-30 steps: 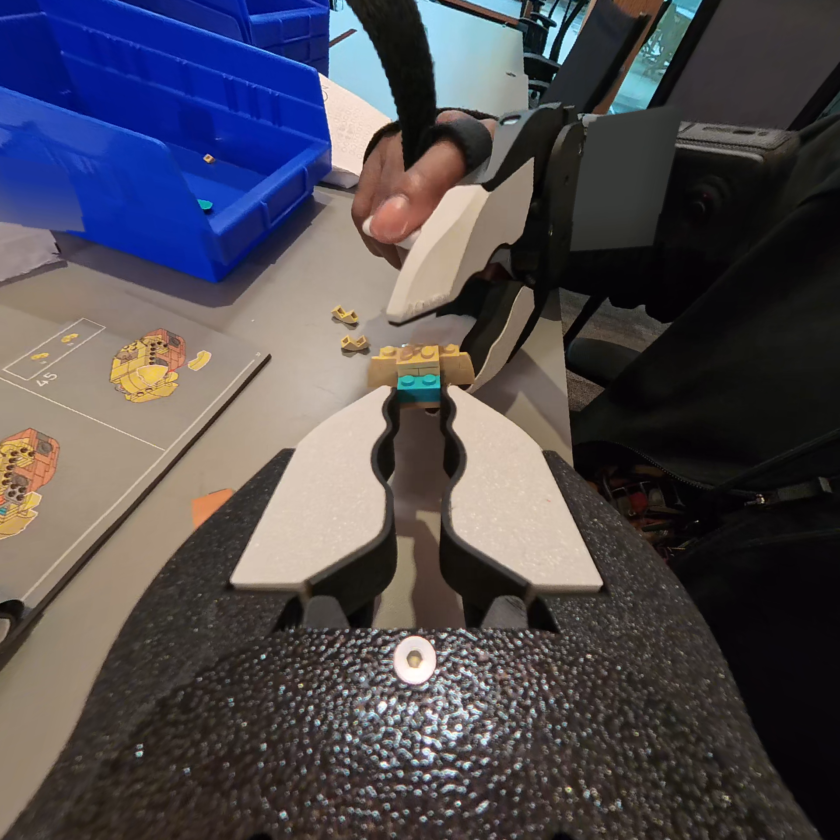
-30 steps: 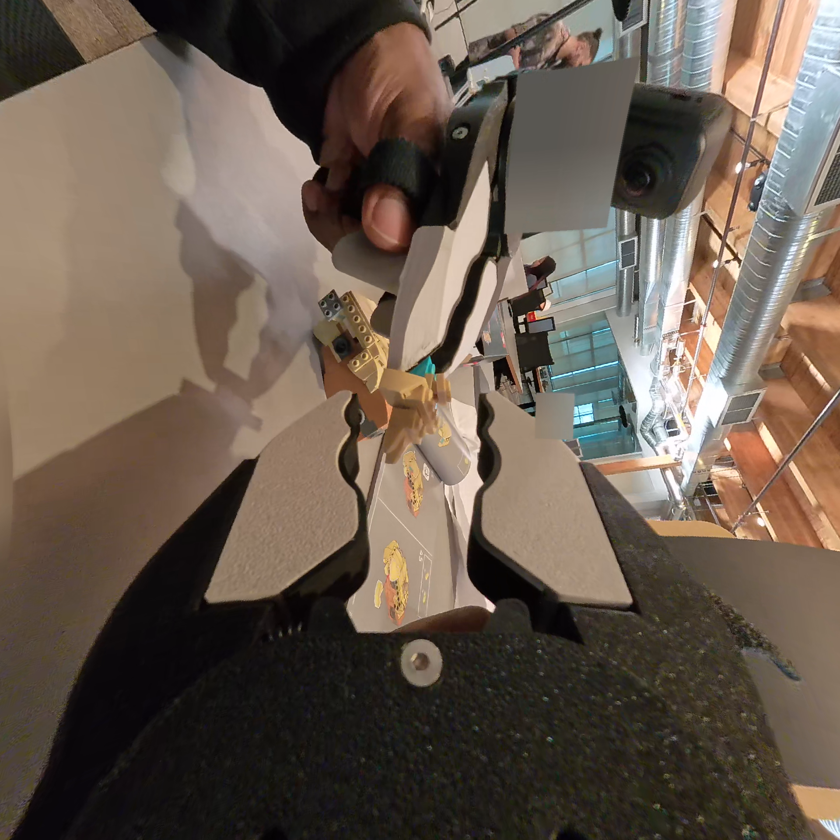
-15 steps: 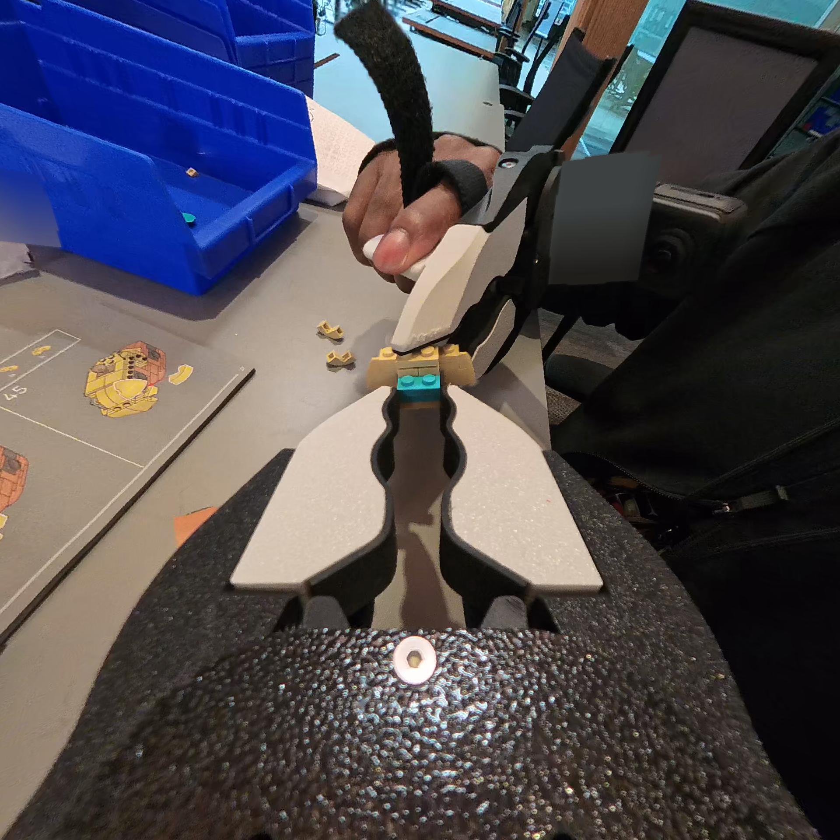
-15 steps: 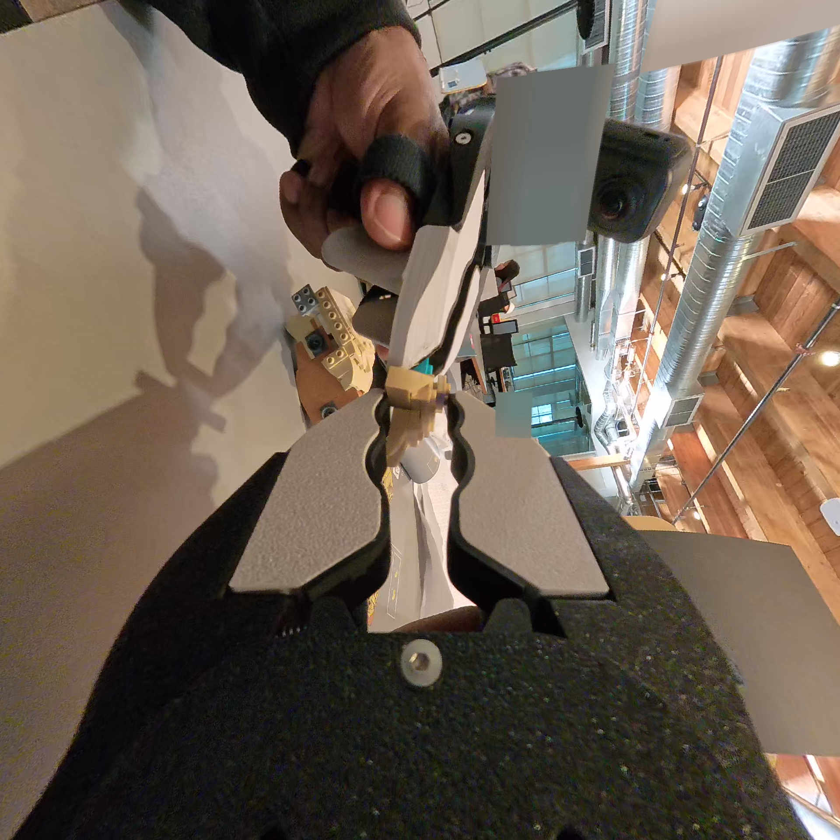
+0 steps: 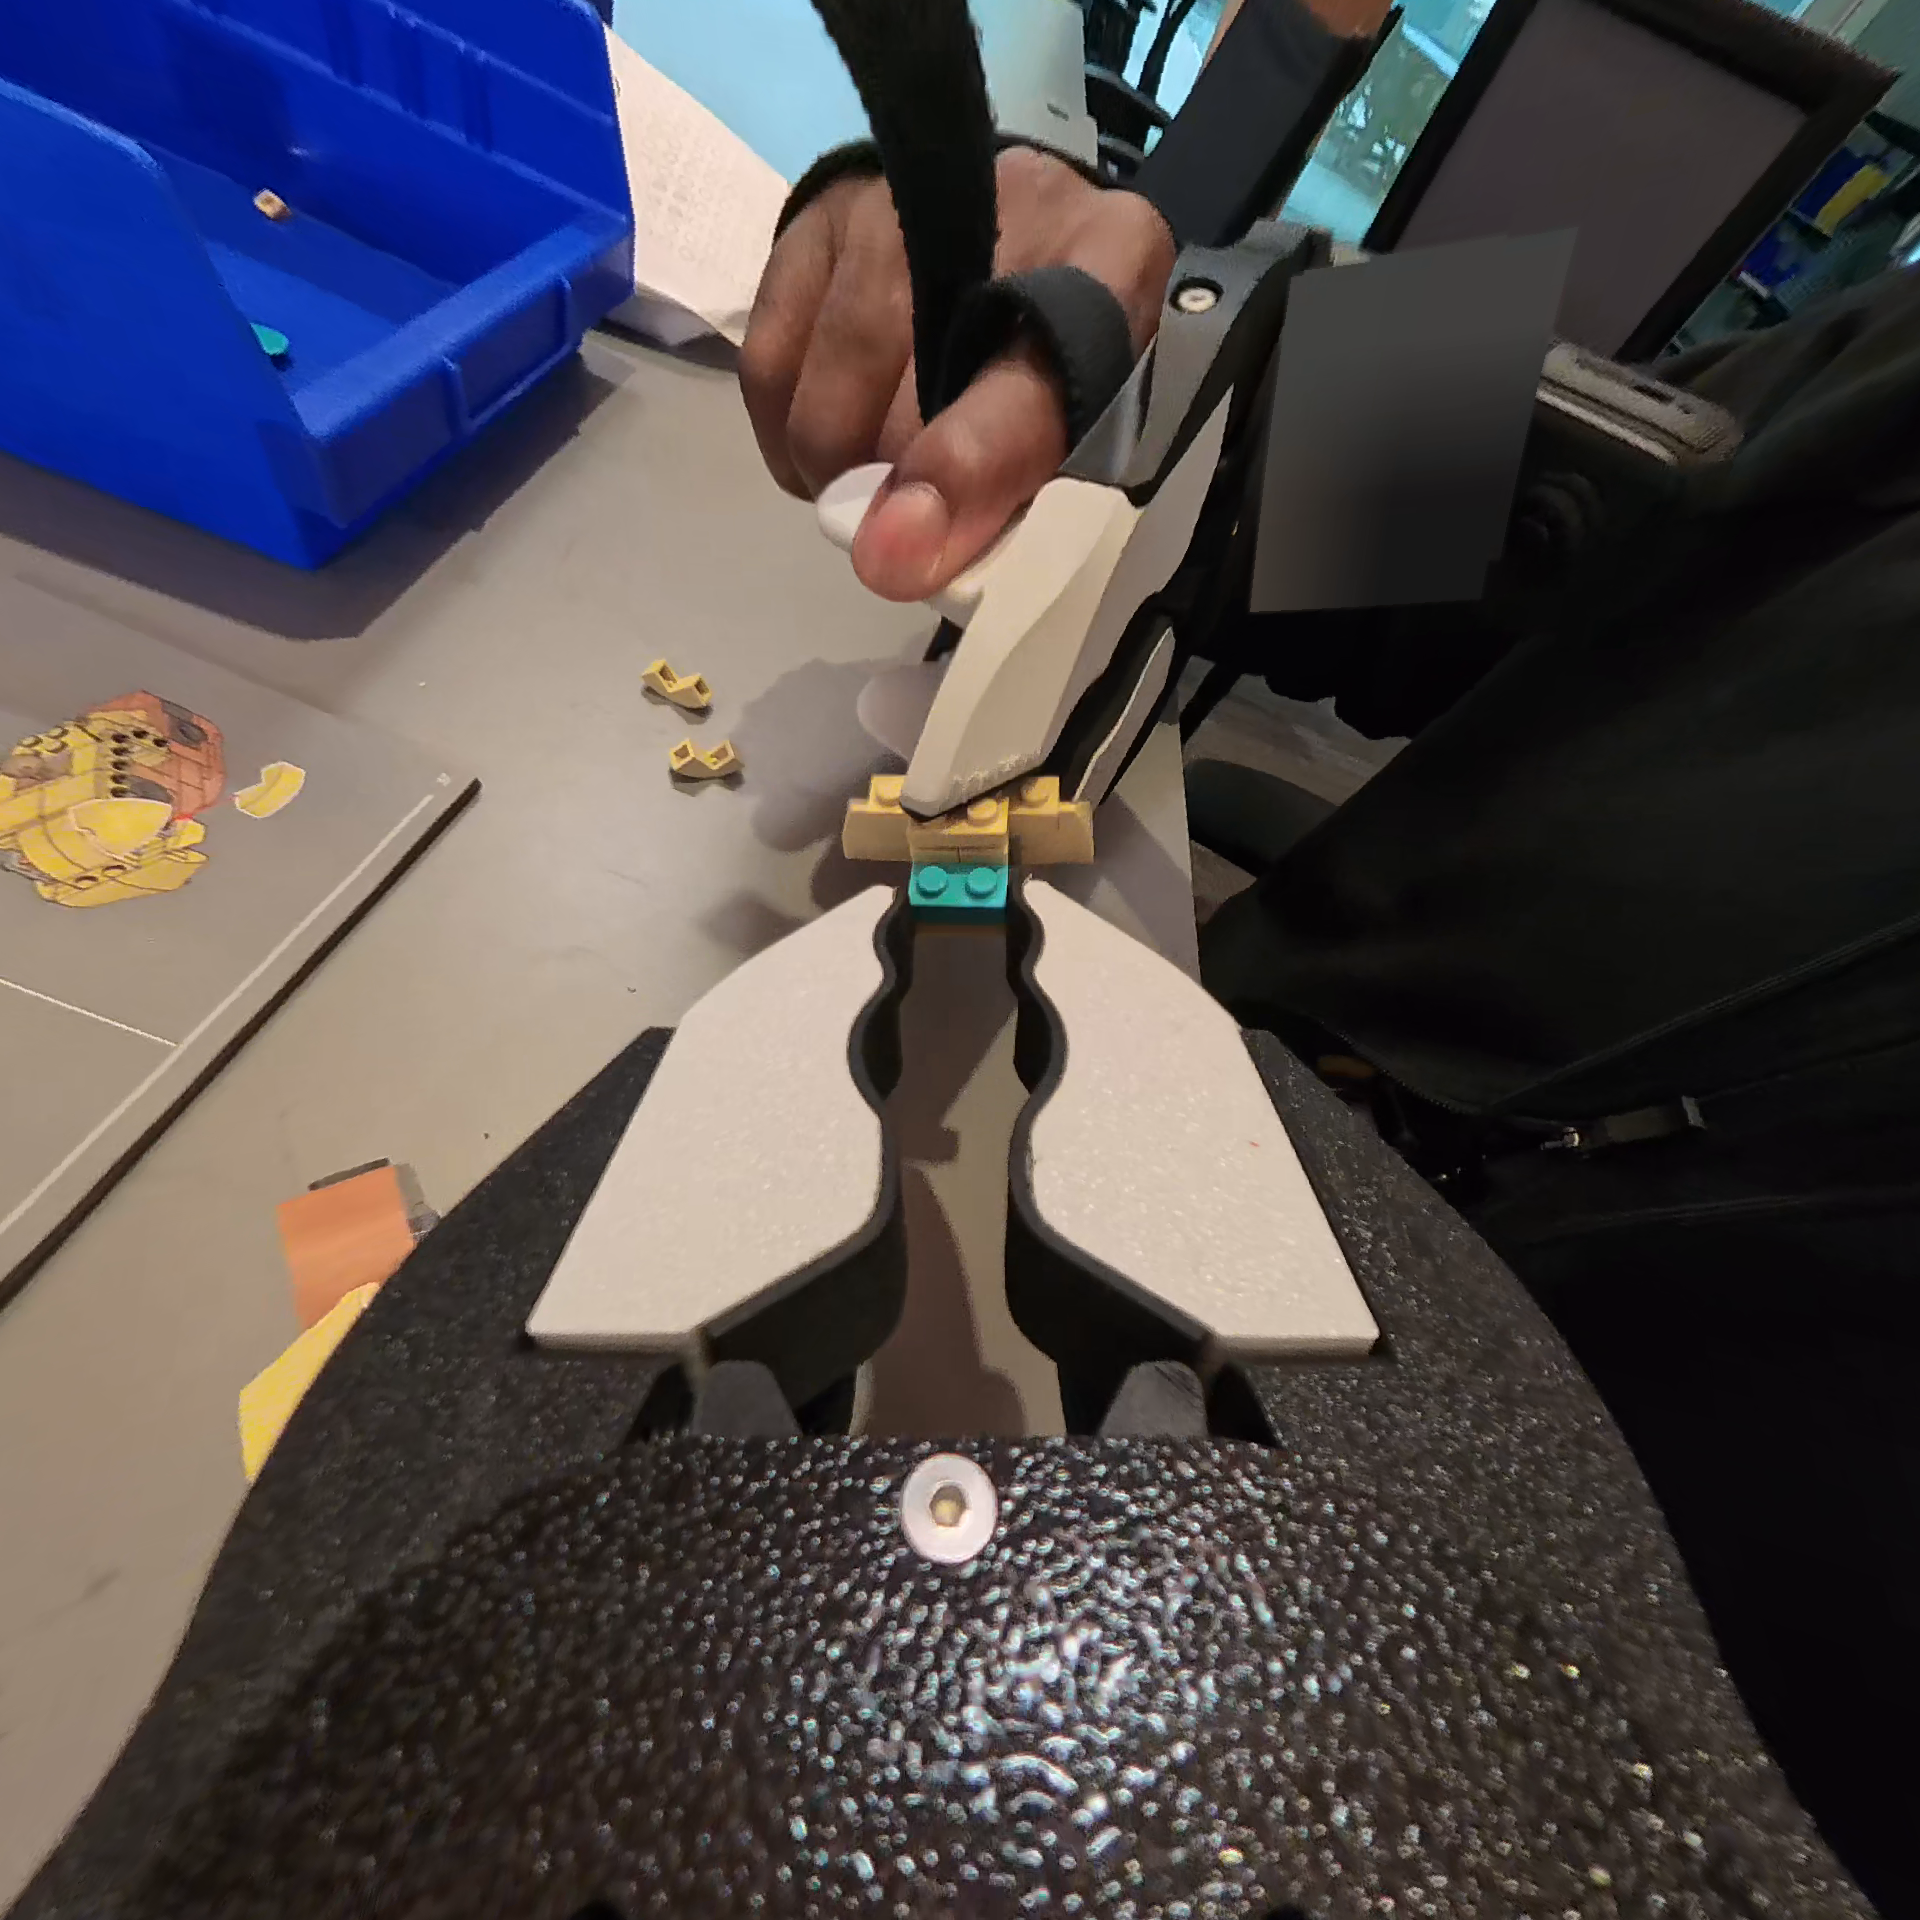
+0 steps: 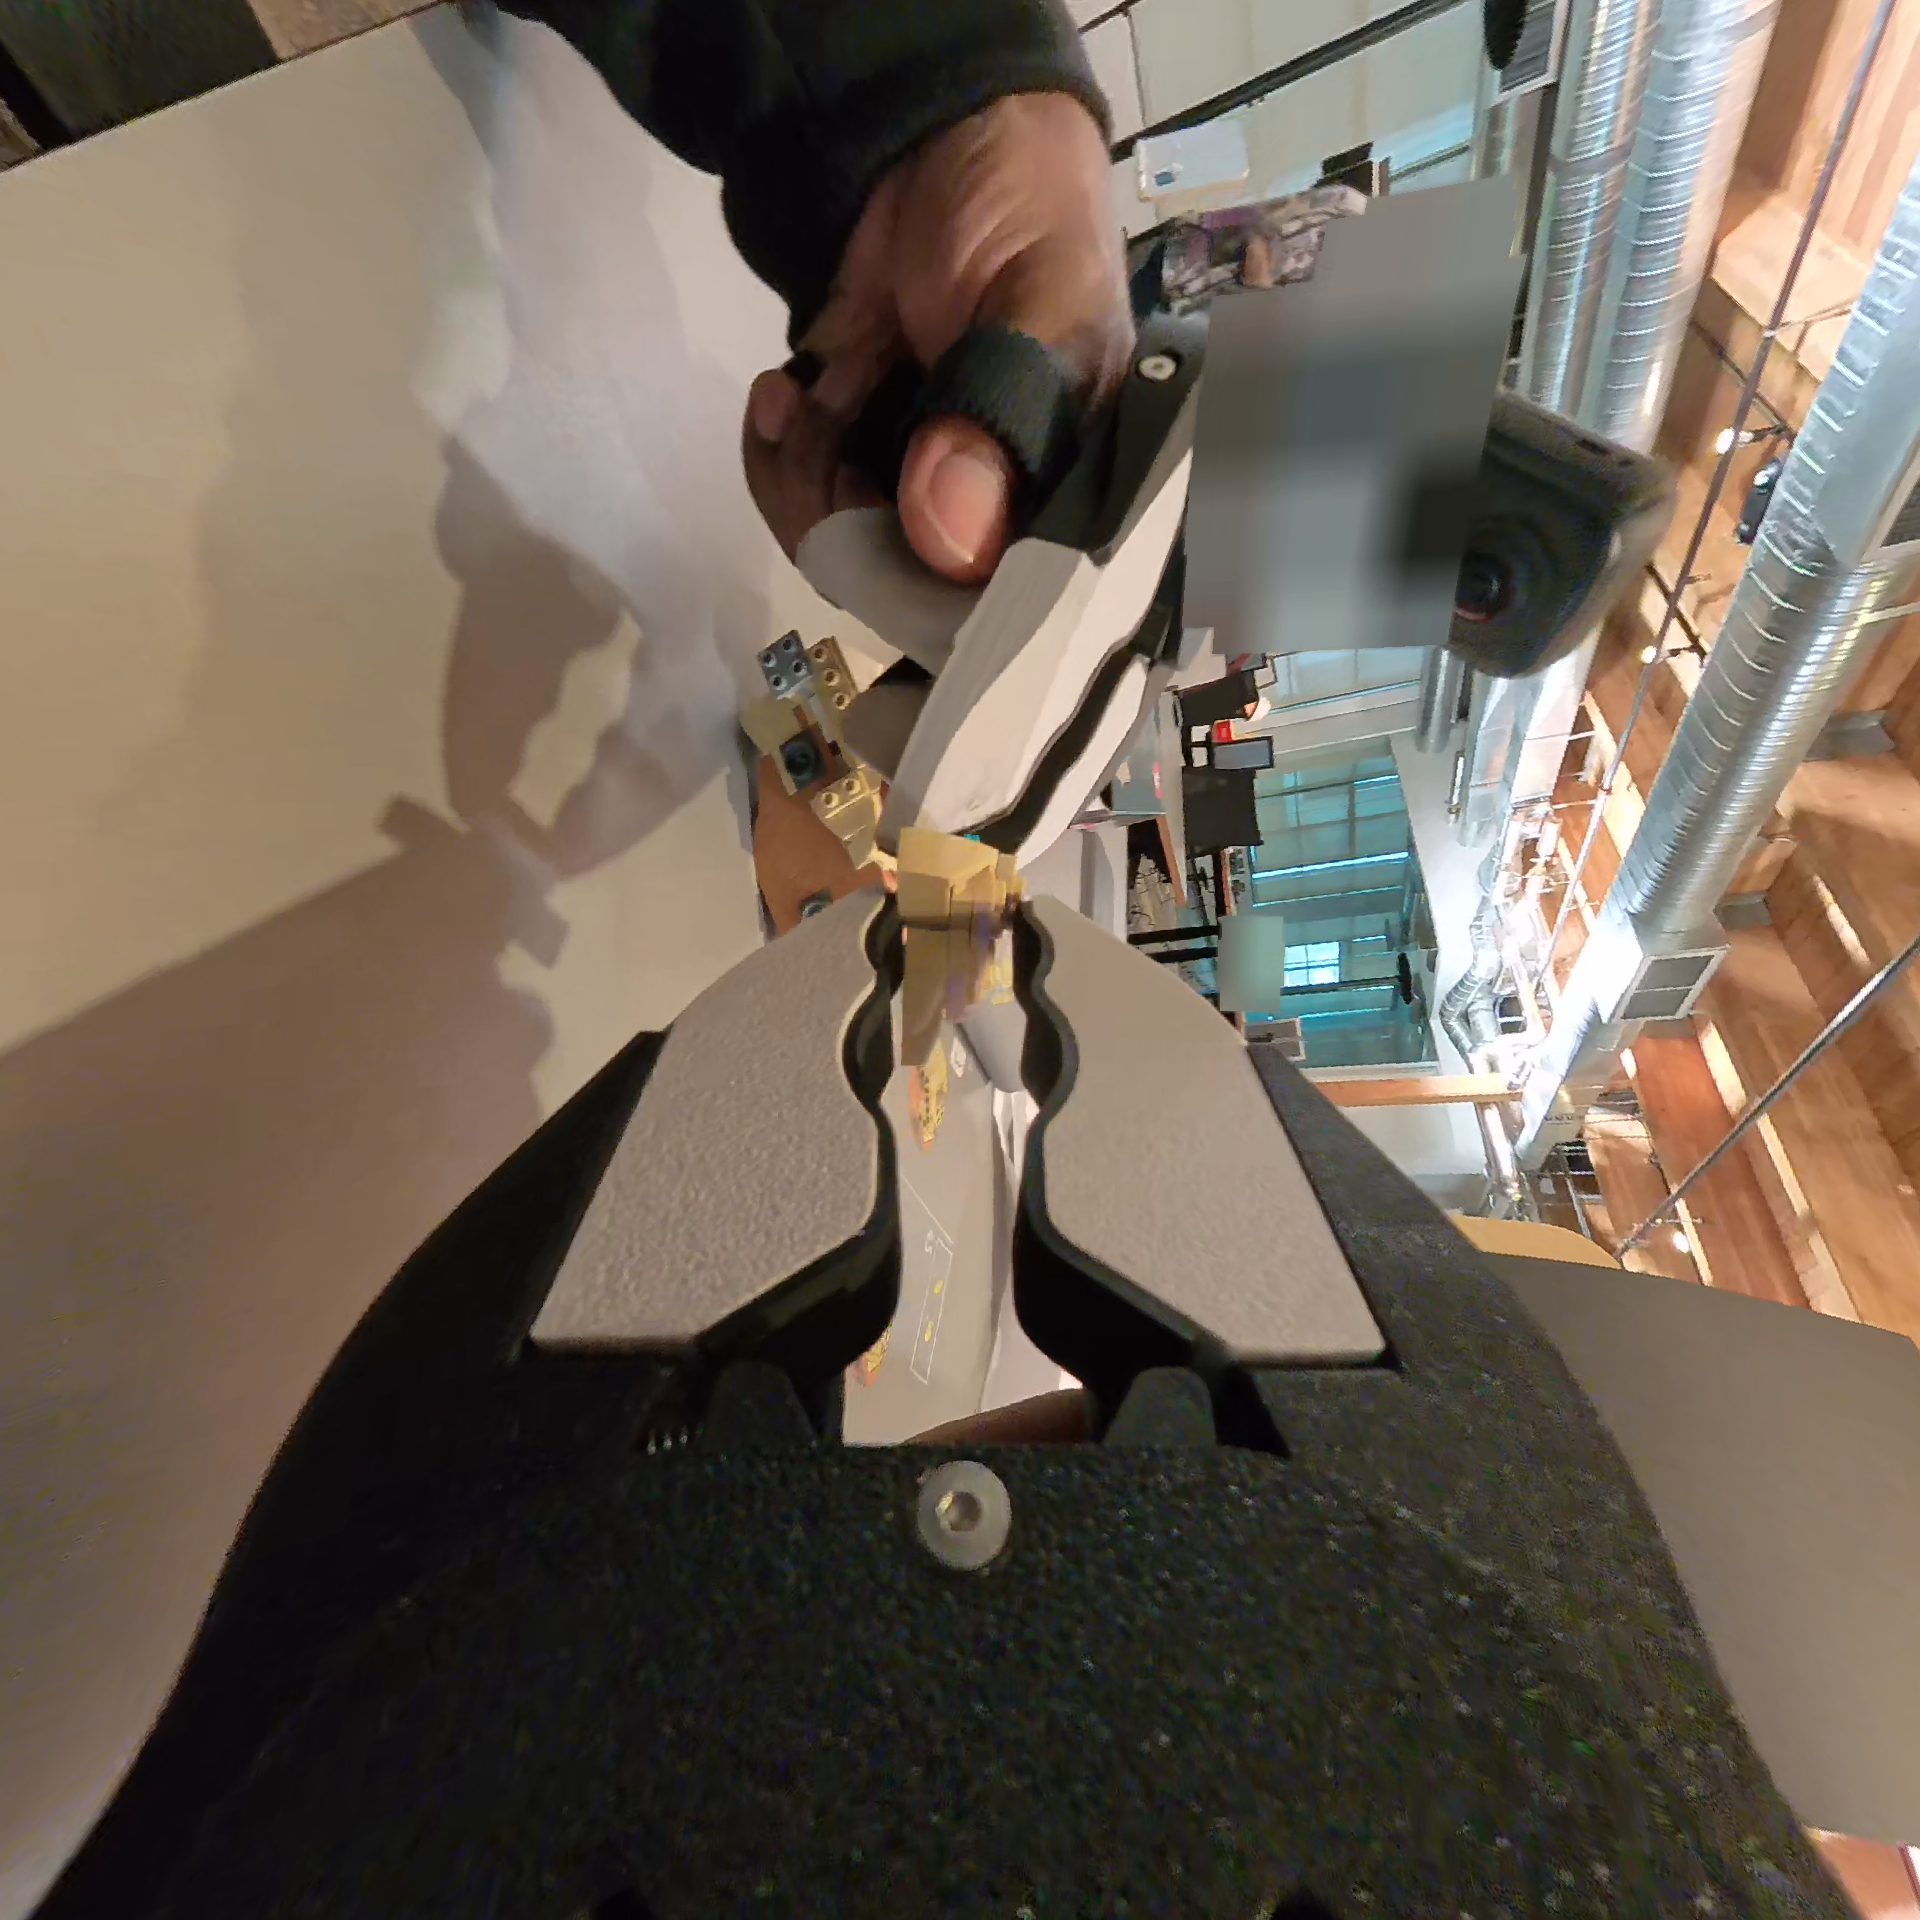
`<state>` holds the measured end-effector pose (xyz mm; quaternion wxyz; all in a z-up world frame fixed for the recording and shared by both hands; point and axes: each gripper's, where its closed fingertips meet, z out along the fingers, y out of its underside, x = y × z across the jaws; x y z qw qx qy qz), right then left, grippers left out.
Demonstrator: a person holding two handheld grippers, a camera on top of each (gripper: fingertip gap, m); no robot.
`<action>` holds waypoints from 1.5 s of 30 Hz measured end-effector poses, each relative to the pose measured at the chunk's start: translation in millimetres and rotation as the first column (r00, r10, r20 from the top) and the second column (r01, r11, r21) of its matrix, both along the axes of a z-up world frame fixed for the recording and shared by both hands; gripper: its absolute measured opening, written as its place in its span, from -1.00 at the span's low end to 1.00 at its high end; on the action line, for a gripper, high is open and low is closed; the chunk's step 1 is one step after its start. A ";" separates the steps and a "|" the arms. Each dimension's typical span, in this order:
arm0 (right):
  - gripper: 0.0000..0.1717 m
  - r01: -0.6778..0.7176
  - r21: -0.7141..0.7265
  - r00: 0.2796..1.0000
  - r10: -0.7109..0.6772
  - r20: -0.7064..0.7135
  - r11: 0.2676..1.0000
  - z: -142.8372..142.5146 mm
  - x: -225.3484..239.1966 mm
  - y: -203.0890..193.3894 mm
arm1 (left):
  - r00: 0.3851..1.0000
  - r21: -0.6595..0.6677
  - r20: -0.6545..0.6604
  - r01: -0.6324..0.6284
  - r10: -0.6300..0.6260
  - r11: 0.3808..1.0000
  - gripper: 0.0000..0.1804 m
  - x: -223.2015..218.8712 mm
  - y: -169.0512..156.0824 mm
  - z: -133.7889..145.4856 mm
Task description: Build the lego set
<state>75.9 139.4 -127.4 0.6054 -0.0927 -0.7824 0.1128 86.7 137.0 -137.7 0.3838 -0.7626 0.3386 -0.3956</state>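
Low in the middle of the left wrist view, the left hand-held gripper is clamped on a small brick assembly, its tips pressing the sides of the teal brick at the near end. The tan bricks stacked on it stick out beyond the tips, above the grey surface.

The right hand-held gripper comes down from the upper middle of that frame, and its pale finger lies right on the tan studs. In its own view its tips are closed on the tan end of the same assembly, so both tools grasp one piece from opposite ends.

Counted: two grippers, two hands, one held assembly. Two loose tan pieces lie on the surface at centre left, well apart from the tips. One blue bin fills the upper left, with two small bits inside. One open instruction booklet lies at left. One larger tan and grey brick build shows in the right wrist view, just beside the left gripper's fingers.
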 end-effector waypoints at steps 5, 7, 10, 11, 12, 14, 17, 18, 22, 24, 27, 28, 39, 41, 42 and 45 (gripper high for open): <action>-0.77 -0.019 -0.019 0.997 0.021 0.072 1.000 -5.9 6.5 -2.3 | 0.999 -0.029 -0.039 0.037 -0.038 0.999 -0.82 6.4 -2.4 -6.4; -0.76 -0.016 -0.035 0.996 0.018 0.084 0.999 -6.9 7.6 -1.7 | 0.998 -0.035 -0.043 0.037 -0.039 0.999 -0.82 7.4 -1.6 -8.0; -0.75 0.005 -0.037 0.998 -0.003 0.065 0.999 -6.9 6.6 0.3 | 0.999 -0.046 -0.035 0.035 -0.037 0.998 -0.82 6.3 0.4 -7.9; -0.75 0.012 -0.025 0.999 -0.011 0.051 1.000 -7.5 5.7 1.0 | 0.998 -0.044 -0.046 0.037 -0.039 0.998 -0.82 5.4 0.8 -8.4; -0.74 0.020 -0.019 0.999 -0.019 0.041 1.000 -8.4 4.7 1.8 | 0.998 -0.043 -0.057 0.039 -0.041 0.998 -0.82 4.3 1.2 -9.2; -0.68 0.035 -0.018 0.999 -0.034 0.030 0.999 -10.4 2.7 3.3 | 0.997 -0.048 -0.059 0.043 -0.046 0.998 -0.82 3.7 1.8 -8.7; -0.62 0.047 -0.024 0.999 -0.047 0.014 0.999 -10.2 1.0 5.2 | 0.996 -0.053 -0.076 0.047 -0.051 0.997 -0.82 2.9 2.7 -11.3; -0.59 0.046 -0.031 0.999 -0.046 0.007 0.998 -9.0 0.9 5.1 | 0.996 -0.054 -0.078 0.049 -0.054 0.997 -0.82 2.9 2.8 -11.8; -0.54 0.022 -0.049 1.000 -0.021 0.018 0.999 -9.4 2.2 1.6 | 0.994 -0.058 -0.088 0.063 -0.068 0.996 -0.82 3.7 2.3 -12.6; -0.59 0.018 -0.039 1.000 -0.017 0.023 0.999 -11.4 2.2 1.2 | 0.993 -0.059 -0.095 0.070 -0.075 0.996 -0.82 4.0 2.0 -12.1; -0.67 0.008 -0.041 1.000 -0.007 0.020 0.999 -11.9 2.5 -0.2 | 0.990 -0.067 -0.111 0.075 -0.082 0.995 -0.82 4.4 2.1 -12.2; -0.70 0.005 -0.047 1.000 -0.004 0.023 0.999 -11.6 3.0 -0.3 | 0.990 -0.072 -0.111 0.077 -0.084 0.994 -0.82 4.9 1.9 -12.0; -0.75 -0.007 -0.076 0.997 0.013 0.073 0.997 -11.7 9.1 -0.5 | 0.978 -0.154 -0.144 0.126 -0.149 0.980 -0.82 11.1 0.7 -10.8; -0.75 -0.004 -0.092 0.997 0.011 0.080 0.996 -12.2 10.1 0.0 | 0.976 -0.163 -0.149 0.132 -0.157 0.978 -0.82 12.1 0.9 -11.4; -0.75 0.001 -0.102 0.997 0.007 0.081 0.995 -12.0 10.3 0.6 | 0.976 -0.163 -0.151 0.132 -0.157 0.978 -0.82 12.3 1.2 -11.2; -0.75 0.009 -0.145 0.997 0.002 0.076 0.989 -10.2 10.6 1.8 | 0.977 -0.156 -0.149 0.132 -0.155 0.979 -0.81 13.0 2.0 -9.1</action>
